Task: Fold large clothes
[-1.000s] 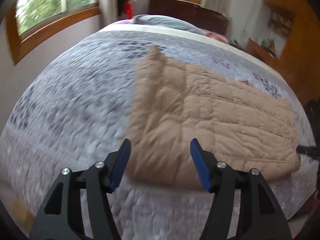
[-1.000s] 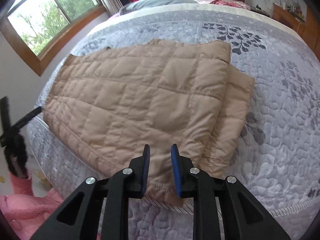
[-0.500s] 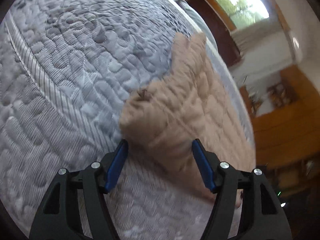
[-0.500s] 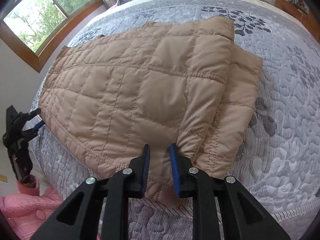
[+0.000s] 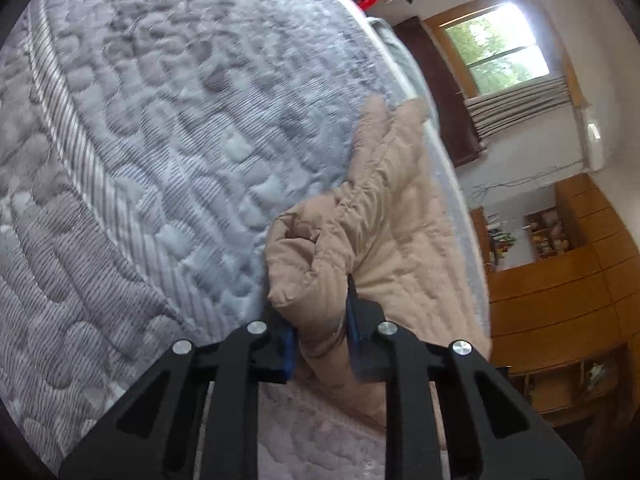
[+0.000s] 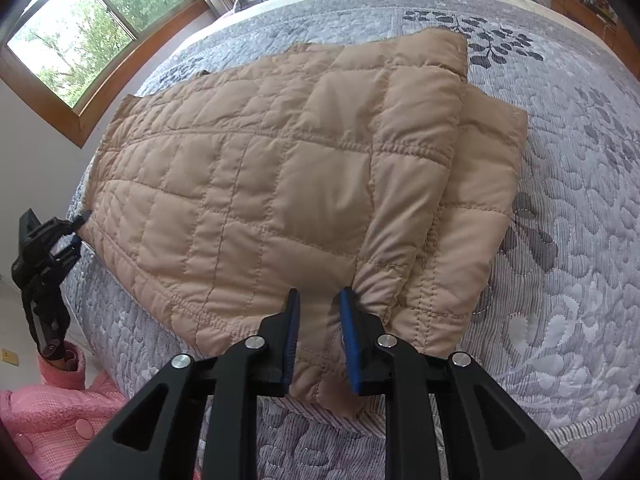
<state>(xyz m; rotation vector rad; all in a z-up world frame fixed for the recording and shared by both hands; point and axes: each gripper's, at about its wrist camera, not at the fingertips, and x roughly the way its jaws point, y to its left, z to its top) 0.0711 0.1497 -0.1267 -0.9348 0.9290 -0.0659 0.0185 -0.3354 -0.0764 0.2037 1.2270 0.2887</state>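
Left wrist view: the left gripper (image 5: 320, 320) is clamped on a bunched corner of the tan jacket (image 5: 384, 216); the fabric bulges up between the two blue pads (image 5: 352, 312) and spills over them; the rest of the jacket trails away up and to the right across the grey quilt (image 5: 160, 140); the picture is tilted, with a window (image 5: 500, 52) and wooden cabinets (image 5: 560, 288) off to the right

Right wrist view: the jacket (image 6: 280, 168) lies spread flat on the quilt (image 6: 580, 200), quilted squares facing up, reaching to the near bed edge; along its right side a folded-in layer sits on top of a lower layer that pokes out beyond it; the right gripper (image 6: 318, 336) has its jaws narrow, set on the near hem of the jacket, cloth pinched between the blue pads (image 6: 348, 332) and a tongue of it hanging below; far left, the left gripper (image 6: 44, 248) shows at the bed's edge, its tips at the jacket's left corner; a pink garment (image 6: 52, 404) sits low in the left corner; a window (image 6: 92, 20) is up left
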